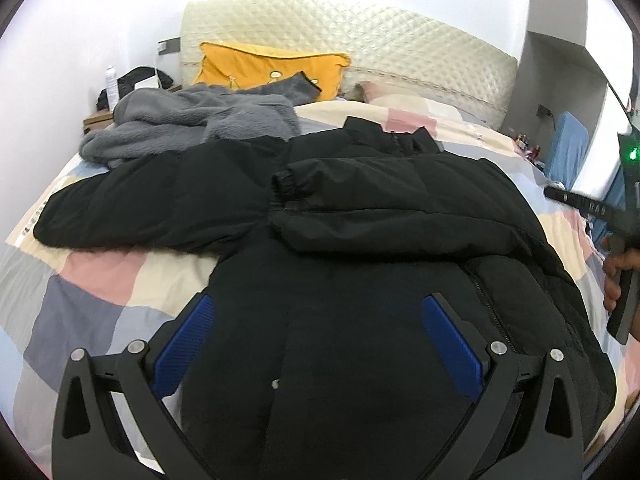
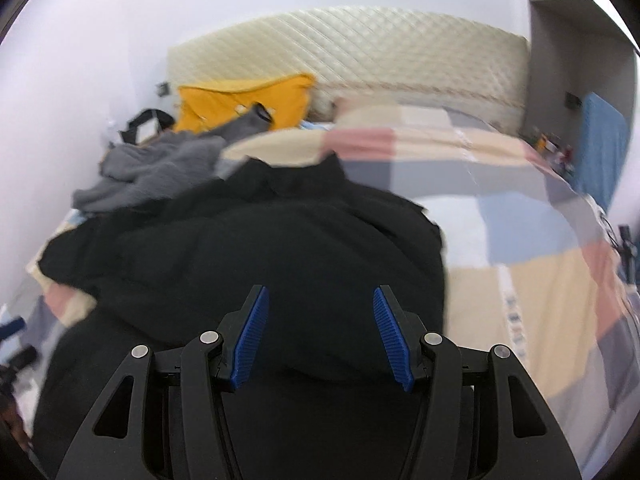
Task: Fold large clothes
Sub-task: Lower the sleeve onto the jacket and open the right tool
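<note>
A large black puffer jacket (image 1: 360, 240) lies spread on the bed, collar toward the headboard. Its right sleeve is folded across the chest, cuff (image 1: 286, 184) near the middle; its left sleeve (image 1: 140, 208) stretches out to the left. My left gripper (image 1: 320, 304) is open and empty, just above the jacket's lower body. My right gripper (image 2: 318, 298) is open and empty above the jacket (image 2: 280, 248), near its right side; this view is blurred. The right gripper's body and the hand holding it show at the right edge of the left wrist view (image 1: 612, 240).
The bed has a patchwork quilt (image 1: 100, 280) in pink, cream, grey and blue. A grey fleece garment (image 1: 192, 124) lies bunched behind the jacket at the left. A yellow pillow (image 1: 272, 68) leans on the quilted cream headboard (image 1: 400, 48). A nightstand with clutter (image 1: 120, 92) stands far left.
</note>
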